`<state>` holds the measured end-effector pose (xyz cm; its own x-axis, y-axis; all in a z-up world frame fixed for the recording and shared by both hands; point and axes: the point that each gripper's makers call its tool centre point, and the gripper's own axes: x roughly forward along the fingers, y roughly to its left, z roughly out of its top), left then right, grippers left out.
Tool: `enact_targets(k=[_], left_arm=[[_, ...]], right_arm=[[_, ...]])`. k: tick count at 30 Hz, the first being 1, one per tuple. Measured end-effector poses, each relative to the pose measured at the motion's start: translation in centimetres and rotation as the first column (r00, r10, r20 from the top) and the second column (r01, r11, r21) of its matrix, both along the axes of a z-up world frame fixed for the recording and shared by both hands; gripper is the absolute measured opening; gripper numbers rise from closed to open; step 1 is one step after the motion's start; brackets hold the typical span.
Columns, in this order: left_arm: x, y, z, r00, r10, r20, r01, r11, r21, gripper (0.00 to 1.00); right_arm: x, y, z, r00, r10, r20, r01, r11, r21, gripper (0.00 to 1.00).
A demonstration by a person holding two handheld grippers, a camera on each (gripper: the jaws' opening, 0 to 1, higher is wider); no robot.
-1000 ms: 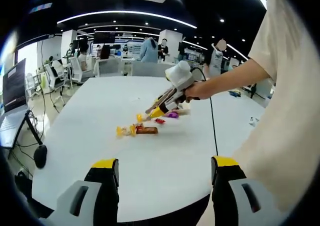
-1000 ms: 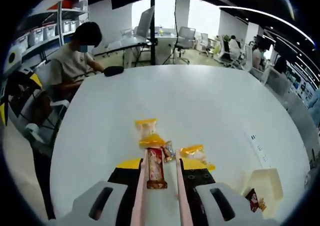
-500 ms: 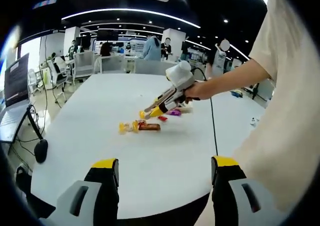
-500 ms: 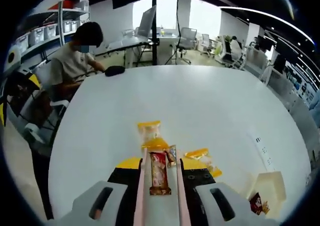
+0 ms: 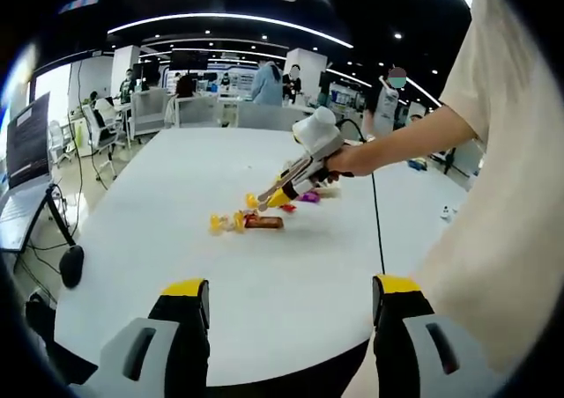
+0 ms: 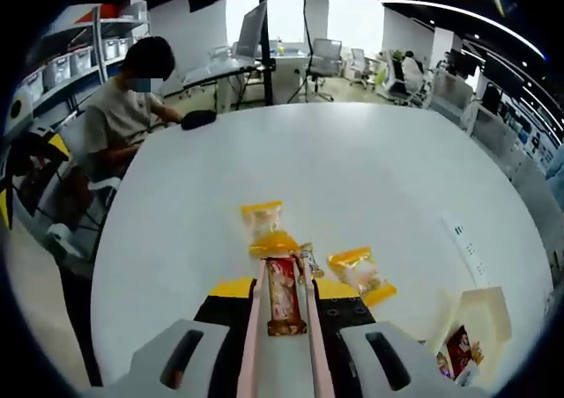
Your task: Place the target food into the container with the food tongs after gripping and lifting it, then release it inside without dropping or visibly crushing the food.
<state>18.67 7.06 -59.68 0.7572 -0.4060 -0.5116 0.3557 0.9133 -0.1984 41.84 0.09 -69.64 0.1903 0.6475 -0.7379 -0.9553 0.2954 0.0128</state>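
A red-brown wrapped snack bar (image 6: 282,297) shows between the two pink arms of the food tongs (image 6: 253,332), which my right gripper (image 6: 285,291) is shut on. In the left gripper view the bar (image 5: 263,223) lies flat on the white table (image 5: 167,195), with the tongs' tips (image 5: 265,199) just above it and the right gripper (image 5: 284,192) held by a person's hand. I cannot tell whether the tongs touch the bar. A white container (image 6: 476,323) with a red packet inside stands at the lower right. My left gripper (image 5: 291,288) hangs open over the table's near edge.
Yellow snack packets (image 6: 262,219) (image 6: 357,269) lie just beyond the bar, with a purple packet (image 5: 308,197) close by. A seated person (image 6: 123,107) is at the table's far left. A black cable (image 5: 377,222) crosses the table. The table edge (image 6: 97,266) runs left of the gripper.
The tong arms have drawn in slightly around the snack bar, and the right gripper view has shifted a little. The left gripper has stayed open.
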Motion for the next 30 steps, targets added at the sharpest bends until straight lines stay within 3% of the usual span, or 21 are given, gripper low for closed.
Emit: enact_targets(k=[30], left_arm=[[-0.3,1.0,-0.6,1.000,0.013,-0.008,-0.013,1.000,-0.014,0.74]], right_arm=[[-0.7,-1.1,-3.7,0.999,0.030,-0.034,-0.035,0.986,-0.163,0.25]])
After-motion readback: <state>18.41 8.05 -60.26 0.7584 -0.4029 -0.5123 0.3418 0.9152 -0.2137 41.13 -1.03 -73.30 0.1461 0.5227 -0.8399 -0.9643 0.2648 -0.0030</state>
